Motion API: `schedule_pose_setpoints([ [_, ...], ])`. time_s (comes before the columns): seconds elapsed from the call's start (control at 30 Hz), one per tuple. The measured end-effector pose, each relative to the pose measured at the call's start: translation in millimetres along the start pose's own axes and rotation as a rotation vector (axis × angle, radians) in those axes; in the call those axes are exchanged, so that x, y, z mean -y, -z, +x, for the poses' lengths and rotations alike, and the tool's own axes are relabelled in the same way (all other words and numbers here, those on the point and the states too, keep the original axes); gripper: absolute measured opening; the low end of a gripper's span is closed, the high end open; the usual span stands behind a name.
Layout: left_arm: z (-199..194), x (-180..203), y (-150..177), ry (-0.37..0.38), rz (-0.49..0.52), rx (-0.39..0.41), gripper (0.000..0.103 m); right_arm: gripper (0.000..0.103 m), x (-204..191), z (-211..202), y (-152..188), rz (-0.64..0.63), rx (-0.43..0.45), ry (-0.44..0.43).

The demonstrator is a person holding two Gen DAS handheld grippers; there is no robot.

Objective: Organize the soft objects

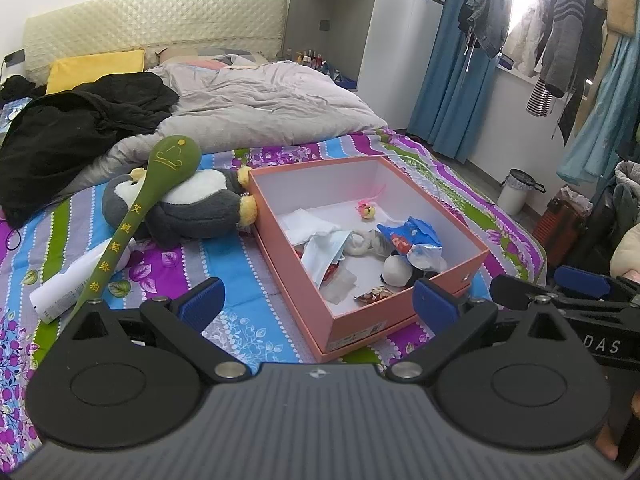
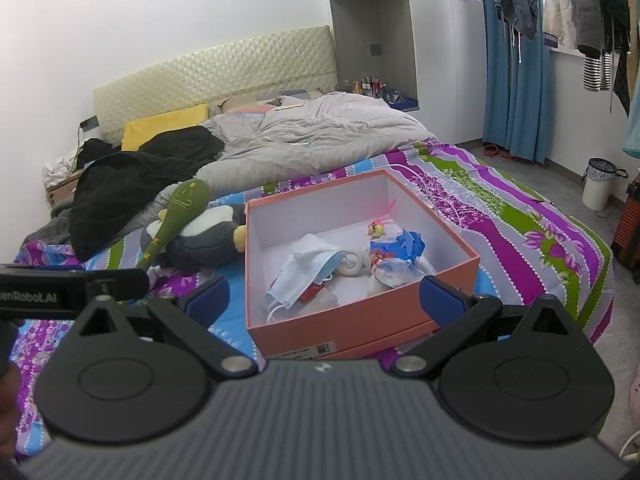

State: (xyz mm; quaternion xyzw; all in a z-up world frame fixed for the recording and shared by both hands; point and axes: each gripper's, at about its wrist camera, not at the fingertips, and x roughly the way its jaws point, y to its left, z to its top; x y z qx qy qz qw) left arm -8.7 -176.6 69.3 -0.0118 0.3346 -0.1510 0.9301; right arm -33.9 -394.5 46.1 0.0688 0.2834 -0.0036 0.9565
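Both tongs, left point(image 1: 318, 300) and right point(image 2: 324, 298), gape wide and hold nothing above the bed point(image 1: 248, 300). The penguin point(image 1: 192, 208) lies against the box point(image 1: 360, 320), pinned under a green paddle point(image 1: 160, 184); a grab there may drag the paddle or nudge the box.

The bed point(image 2: 520, 216) wears a striped floral sheet. At its centre sits a pink box point(image 2: 352, 326); a plush penguin point(image 2: 208, 240) touches it at 9 o'clock. A grey duvet point(image 2: 312, 136) lies at 12, black clothes point(image 2: 132, 176) at 10, a white tube point(image 1: 68, 284) at 8.
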Motion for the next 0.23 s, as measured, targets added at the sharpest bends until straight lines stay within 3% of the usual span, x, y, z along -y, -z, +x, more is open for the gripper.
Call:
schedule_pose_setpoints([
  [0.23, -0.3, 0.2, -0.1, -0.001, 0.0, 0.0, 0.102, 0.103, 0.1, -0.8, 1.5, -0.001, -0.001, 0.002],
])
